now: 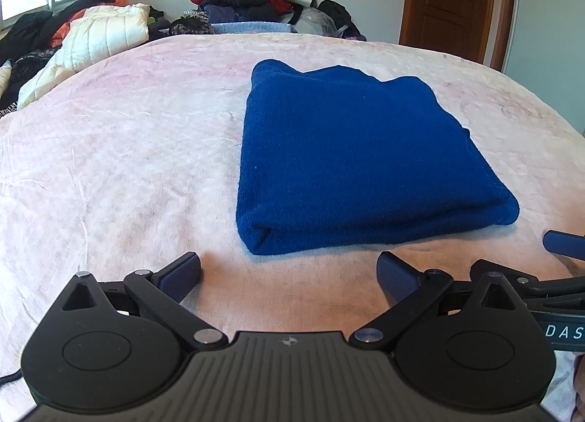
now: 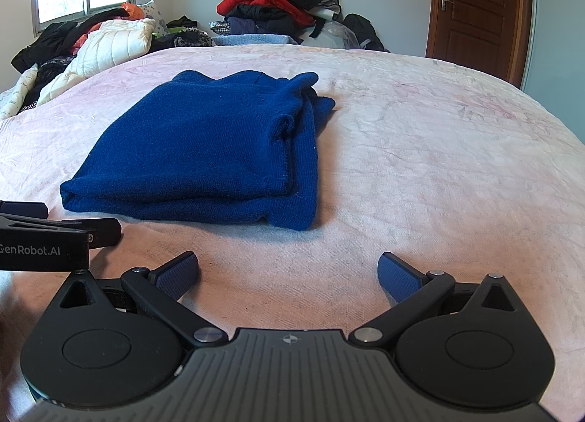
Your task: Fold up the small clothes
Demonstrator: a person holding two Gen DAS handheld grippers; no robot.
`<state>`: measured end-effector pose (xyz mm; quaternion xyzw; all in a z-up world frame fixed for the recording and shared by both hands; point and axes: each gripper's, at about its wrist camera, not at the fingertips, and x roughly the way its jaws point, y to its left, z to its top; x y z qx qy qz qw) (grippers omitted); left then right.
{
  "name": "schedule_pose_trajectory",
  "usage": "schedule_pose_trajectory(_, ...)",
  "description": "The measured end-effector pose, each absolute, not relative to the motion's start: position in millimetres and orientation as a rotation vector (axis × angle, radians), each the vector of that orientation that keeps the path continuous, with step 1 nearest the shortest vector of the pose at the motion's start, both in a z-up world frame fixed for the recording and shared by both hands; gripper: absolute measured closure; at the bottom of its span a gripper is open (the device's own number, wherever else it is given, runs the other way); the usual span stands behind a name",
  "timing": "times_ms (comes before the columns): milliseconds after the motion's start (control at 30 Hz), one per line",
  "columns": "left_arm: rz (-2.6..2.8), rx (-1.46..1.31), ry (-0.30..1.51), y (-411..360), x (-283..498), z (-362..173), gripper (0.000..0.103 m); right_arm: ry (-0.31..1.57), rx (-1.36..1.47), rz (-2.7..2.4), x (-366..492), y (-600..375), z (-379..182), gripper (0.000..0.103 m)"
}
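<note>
The blue knit sweater (image 1: 351, 151) lies folded on the bed (image 1: 109, 166). Left gripper (image 1: 289, 272) and right gripper (image 2: 289, 272): jaws apart, empty. Fabric appears soft, light; grasp the near folded edge.

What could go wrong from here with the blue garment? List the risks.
1. The blue garment is folded unevenly: lower layers stick out along its right edge and a corner bunches at the far end, so lifting it could undo the fold.
2. Both the left gripper and right gripper are open and close together; they may collide.
</note>
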<state>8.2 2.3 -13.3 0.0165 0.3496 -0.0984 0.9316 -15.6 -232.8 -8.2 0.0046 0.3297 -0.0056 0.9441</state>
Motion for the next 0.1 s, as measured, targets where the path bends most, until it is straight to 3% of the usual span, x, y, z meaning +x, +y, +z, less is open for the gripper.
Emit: schedule_pose_trajectory(100, -0.194, 0.019, 0.719, 6.4, 2.0, -11.0, 0.0, 0.672, 0.01, -0.011, -15.6, -232.8, -8.2, 0.0)
